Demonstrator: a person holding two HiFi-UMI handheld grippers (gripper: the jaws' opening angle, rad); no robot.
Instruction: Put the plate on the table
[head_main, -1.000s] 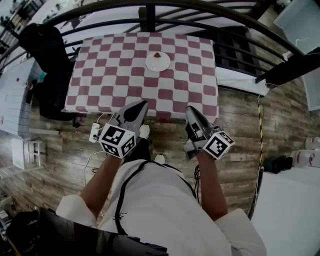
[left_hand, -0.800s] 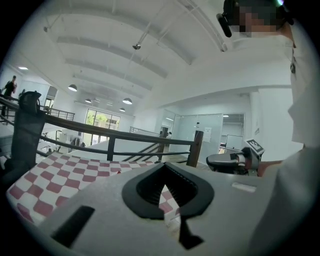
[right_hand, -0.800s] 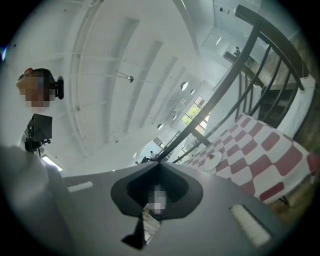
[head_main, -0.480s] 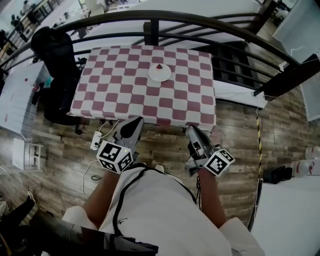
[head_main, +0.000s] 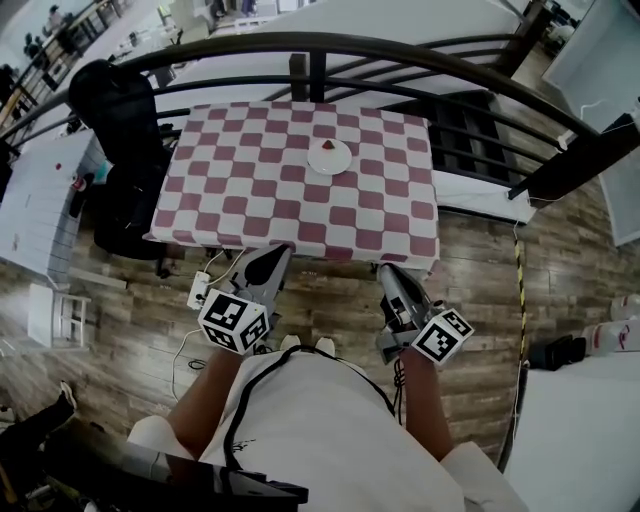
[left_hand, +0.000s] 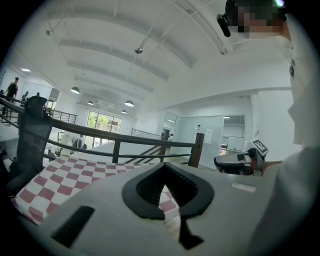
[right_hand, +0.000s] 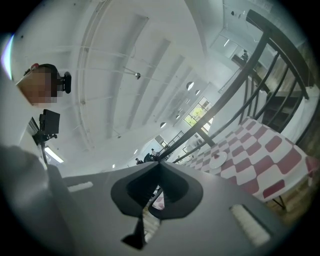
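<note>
A small white plate (head_main: 329, 157) with a dark red bit on it rests on the far half of the table with the red-and-white checked cloth (head_main: 250, 200). In the right gripper view the plate (right_hand: 218, 160) shows far ahead on the cloth. My left gripper (head_main: 277, 251) and right gripper (head_main: 389, 271) hang side by side just short of the table's near edge, both shut and empty. In their own views the left gripper (left_hand: 163, 165) and right gripper (right_hand: 159, 161) have their jaws pressed together with nothing between. The left gripper view does not show the plate.
A black curved railing (head_main: 330, 45) runs behind the table. A black chair with a dark jacket (head_main: 112, 105) stands at the table's left. A white power strip (head_main: 199, 291) lies on the wood floor by the left gripper. White tables (head_main: 585, 420) stand at both sides.
Both grippers have drawn back from over the table's near edge toward the body, and the table sits farther up the view. The plate has stayed put.
</note>
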